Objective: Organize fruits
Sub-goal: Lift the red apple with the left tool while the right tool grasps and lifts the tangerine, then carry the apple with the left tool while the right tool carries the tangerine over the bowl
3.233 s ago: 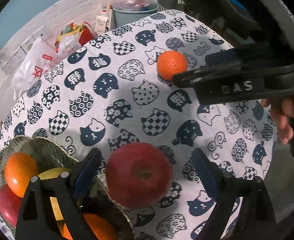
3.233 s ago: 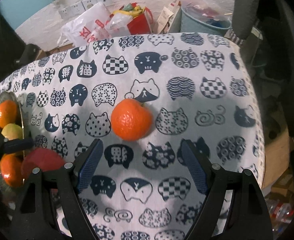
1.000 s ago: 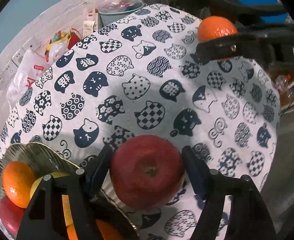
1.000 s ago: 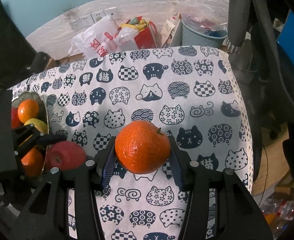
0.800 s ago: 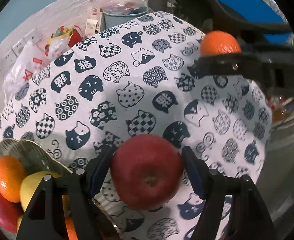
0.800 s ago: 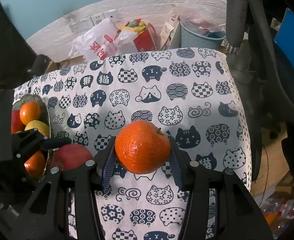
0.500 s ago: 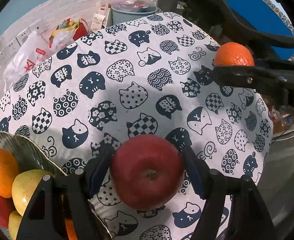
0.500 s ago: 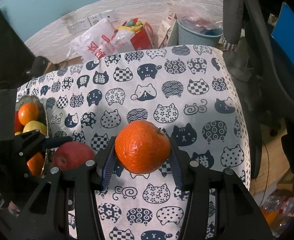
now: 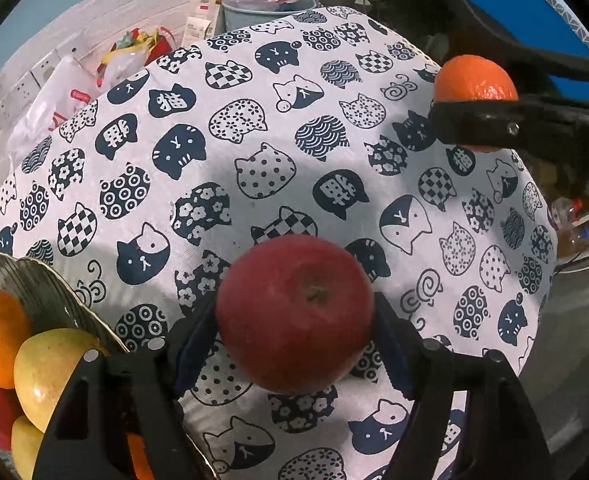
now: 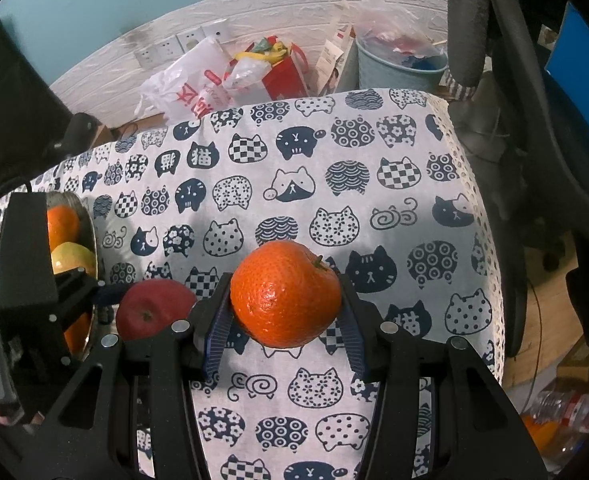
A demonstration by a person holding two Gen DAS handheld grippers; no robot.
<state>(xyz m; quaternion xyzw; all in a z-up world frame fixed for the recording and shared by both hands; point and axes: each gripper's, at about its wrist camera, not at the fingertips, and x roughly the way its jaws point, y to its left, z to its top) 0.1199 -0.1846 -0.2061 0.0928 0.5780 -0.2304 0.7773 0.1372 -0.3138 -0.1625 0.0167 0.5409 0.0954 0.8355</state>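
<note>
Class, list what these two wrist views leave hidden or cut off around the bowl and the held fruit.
- Bowl: left wrist view, cut by the frame edge and the left gripper; fruit count unclear.
- Bowl, right wrist view: mostly behind the left gripper's body.
- Orange: left wrist view, lower half behind a finger of the right gripper.
- Apple underside: unseen.

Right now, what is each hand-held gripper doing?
Left hand-held gripper: closed on the round red apple.
Right hand-held gripper: closed on the round orange mandarin.

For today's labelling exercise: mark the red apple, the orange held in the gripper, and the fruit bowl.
red apple (image 9: 294, 312), left wrist view, middle of its skin
orange (image 10: 285, 294), right wrist view, centre of its peel
fruit bowl (image 9: 50, 292), left wrist view, bare ribbed inner wall
</note>
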